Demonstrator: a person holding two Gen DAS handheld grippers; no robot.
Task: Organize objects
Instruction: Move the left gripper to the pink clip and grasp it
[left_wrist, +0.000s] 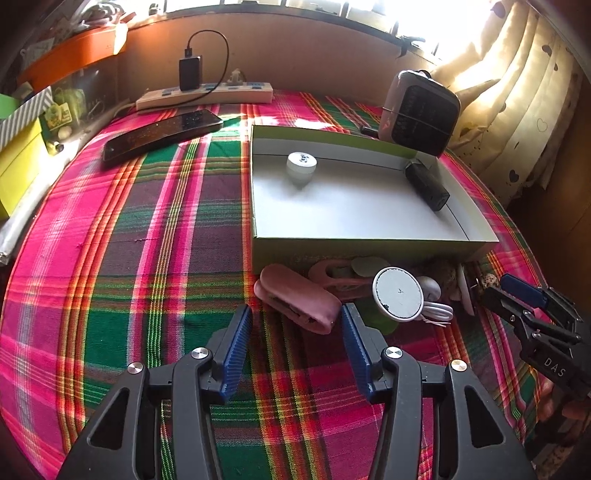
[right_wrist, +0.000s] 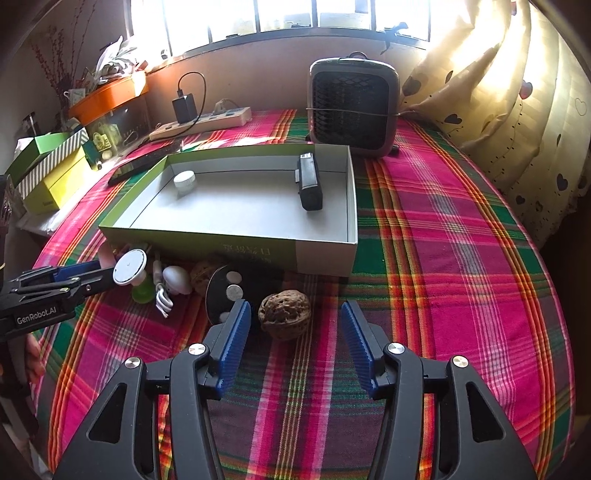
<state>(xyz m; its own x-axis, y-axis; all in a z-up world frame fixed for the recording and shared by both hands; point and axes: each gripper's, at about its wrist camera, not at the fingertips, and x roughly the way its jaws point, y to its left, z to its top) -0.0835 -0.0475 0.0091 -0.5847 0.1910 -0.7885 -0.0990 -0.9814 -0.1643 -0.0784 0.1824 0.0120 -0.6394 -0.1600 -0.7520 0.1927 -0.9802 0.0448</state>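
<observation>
Left gripper (left_wrist: 296, 321): jaws released, pink case (left_wrist: 297, 302) just ahead, long axis near-right to far-left.
Right gripper (right_wrist: 295, 319): jaws released around walnut (right_wrist: 284, 313).
Box (right_wrist: 325, 251): holds 2 items.

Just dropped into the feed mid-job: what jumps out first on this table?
The bright pink-and-green plaid cloth dominates, with a shallow open box at its centre holding a small white jar and a black device. A clutter of small items lies along the box's near wall, including a walnut framed by the open right hand-held gripper and a pink case ahead of the open left hand-held gripper.
</observation>
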